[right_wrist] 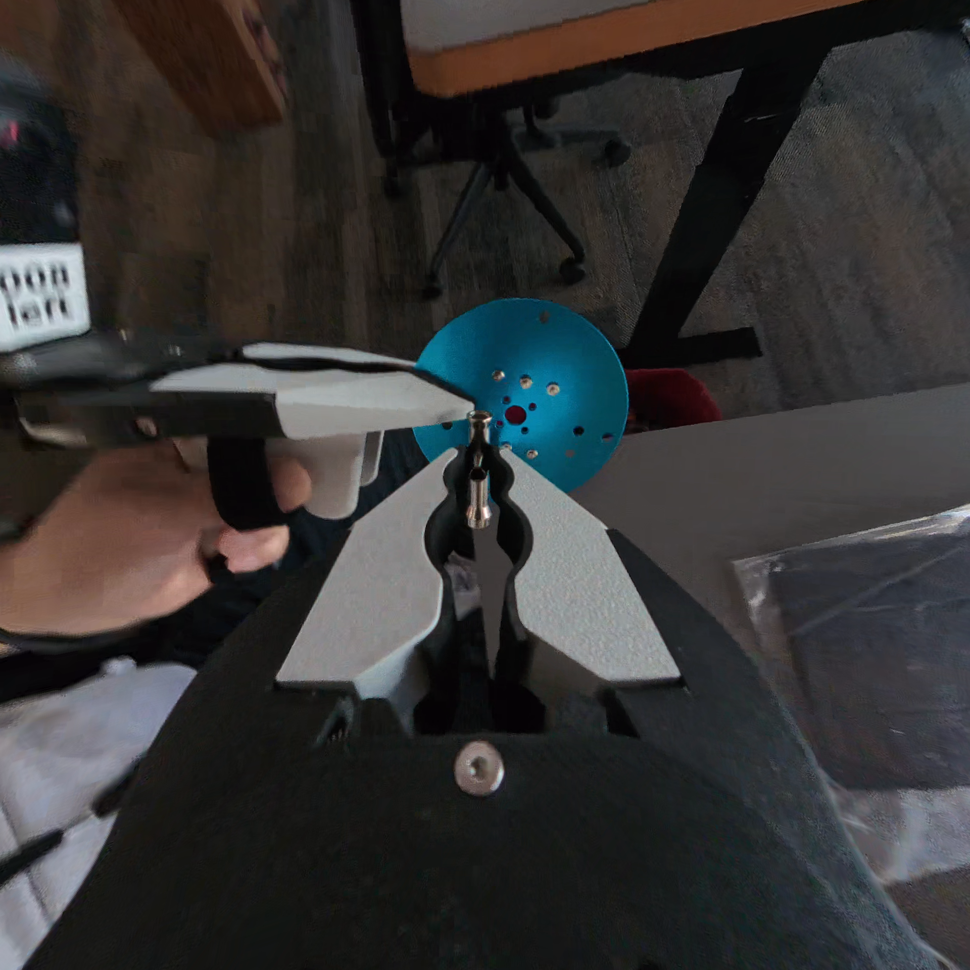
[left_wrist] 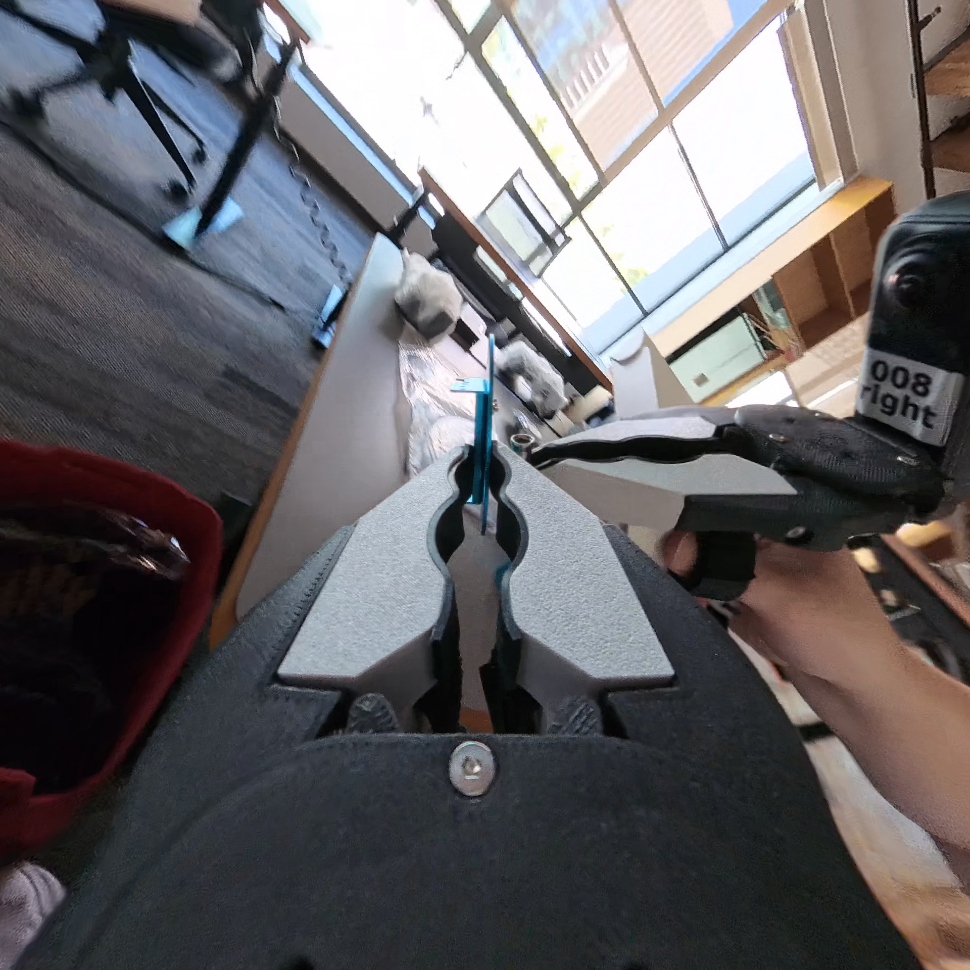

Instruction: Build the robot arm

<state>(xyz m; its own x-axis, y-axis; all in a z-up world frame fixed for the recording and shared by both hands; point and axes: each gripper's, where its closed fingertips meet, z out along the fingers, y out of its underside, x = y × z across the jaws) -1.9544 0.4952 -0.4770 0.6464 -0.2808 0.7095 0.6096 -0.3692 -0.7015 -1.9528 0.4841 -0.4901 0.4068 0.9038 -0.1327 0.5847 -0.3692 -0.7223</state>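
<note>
Take the round blue metal disc (right_wrist: pixel 546 388), drilled with many small holes, as your landmark. Farthest to its left in the left wrist view sits a dark red fabric bin (left_wrist: pixel 173 530) on the grey carpet (left_wrist: pixel 105 315), well apart from the disc.

Your left gripper (left_wrist: pixel 480 456) has its grey fingers pressed together on the disc's rim, so the disc stands edge-on between the tips in that view. A small blue bracket (left_wrist: pixel 467 386) juts from the disc's left face. Beyond the disc runs a pale grey tabletop (left_wrist: pixel 336 420) bearing clear plastic wrapping (left_wrist: pixel 425 388) and some crumpled grey bundles (left_wrist: pixel 428 299), too blurred to name.

To the right of the disc in that view, your right gripper (left_wrist: pixel 540 454) comes in sideways, its tips just beside the disc's face, with your hand (left_wrist: pixel 787 619) on its handle.

From the right wrist view, the disc faces you flat. Your left gripper (right_wrist: pixel 470 404) enters from the left and meets the disc at its left edge. Your right gripper (right_wrist: pixel 478 456) is closed down narrowly on a short silver metal standoff (right_wrist: pixel 478 472), which stands upright between the tips, its upper end at the disc near the centre hole; whether it touches is unclear. Right of the disc lies a dark sheet in a clear plastic bag (right_wrist: pixel 866 656) on the table.
</note>
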